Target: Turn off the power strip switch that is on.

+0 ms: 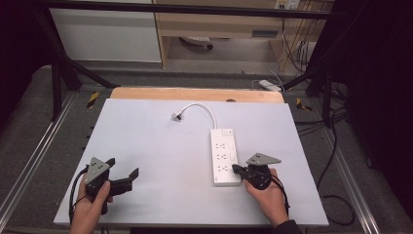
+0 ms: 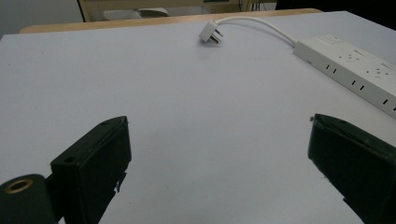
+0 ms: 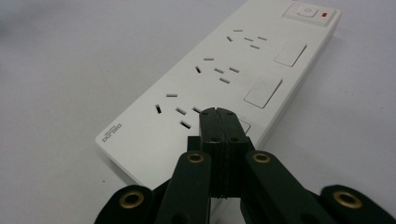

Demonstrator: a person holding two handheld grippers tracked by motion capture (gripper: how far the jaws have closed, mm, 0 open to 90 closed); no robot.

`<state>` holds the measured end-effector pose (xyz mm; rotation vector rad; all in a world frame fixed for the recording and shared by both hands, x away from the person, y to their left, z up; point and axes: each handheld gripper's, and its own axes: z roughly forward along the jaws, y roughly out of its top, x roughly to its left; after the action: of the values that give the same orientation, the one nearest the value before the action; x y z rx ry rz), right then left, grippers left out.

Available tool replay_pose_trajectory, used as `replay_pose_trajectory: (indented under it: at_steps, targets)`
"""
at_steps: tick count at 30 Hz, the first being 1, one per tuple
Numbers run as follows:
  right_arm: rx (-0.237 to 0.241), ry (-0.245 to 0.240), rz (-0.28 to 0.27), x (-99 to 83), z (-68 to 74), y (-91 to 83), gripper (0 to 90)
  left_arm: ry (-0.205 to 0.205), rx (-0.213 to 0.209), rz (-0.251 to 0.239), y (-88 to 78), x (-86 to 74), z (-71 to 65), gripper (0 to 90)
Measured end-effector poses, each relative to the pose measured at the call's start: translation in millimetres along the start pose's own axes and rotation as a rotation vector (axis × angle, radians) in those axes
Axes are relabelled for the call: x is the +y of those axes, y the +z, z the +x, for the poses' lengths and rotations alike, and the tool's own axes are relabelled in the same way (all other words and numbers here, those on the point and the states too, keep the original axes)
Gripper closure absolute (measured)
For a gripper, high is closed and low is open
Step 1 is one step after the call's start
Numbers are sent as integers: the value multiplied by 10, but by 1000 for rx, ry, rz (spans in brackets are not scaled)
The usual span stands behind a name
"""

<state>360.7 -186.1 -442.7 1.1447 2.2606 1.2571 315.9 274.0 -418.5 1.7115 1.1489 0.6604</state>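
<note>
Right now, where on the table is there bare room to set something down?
Widest bare patch: the white table between the open left gripper and the power strip, up to the plug. A narrower strip lies right of the power strip. It is crowded at its near end, where the shut right gripper sits.

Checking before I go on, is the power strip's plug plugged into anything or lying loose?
Loose. The plug lies on the white table, prongs bare, at the end of the power strip's cord.
</note>
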Motion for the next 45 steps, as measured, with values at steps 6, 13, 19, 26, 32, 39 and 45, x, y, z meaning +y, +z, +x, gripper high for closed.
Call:
replay_pose_trajectory:
  at_steps: [6, 13, 19, 26, 32, 39, 45]
  targets:
    - [-1, -2, 0, 0, 0, 0, 900, 4, -1, 2, 1, 1, -1, 59]
    - [-2, -7, 0, -4, -1, 4, 900, 8, -2, 3, 0, 1, -6, 59]
    - [-3, -16, 8, -21, 21, 5, 900, 11, -1, 3, -4, 2, -6, 59]
    - [-6, -26, 12, -9, 15, 8, 900, 9, -1, -2, -5, 3, -8, 59]
    - [-3, -23, 12, -9, 16, 9, 900, 12, -3, 0, -5, 5, -3, 59]
    - [5, -25, 9, -8, 14, 15, 900, 14, -3, 0, -7, 5, -9, 59]
    - [5, -22, 7, -5, 18, 20, 900, 17, -5, 4, -4, 5, -7, 59]
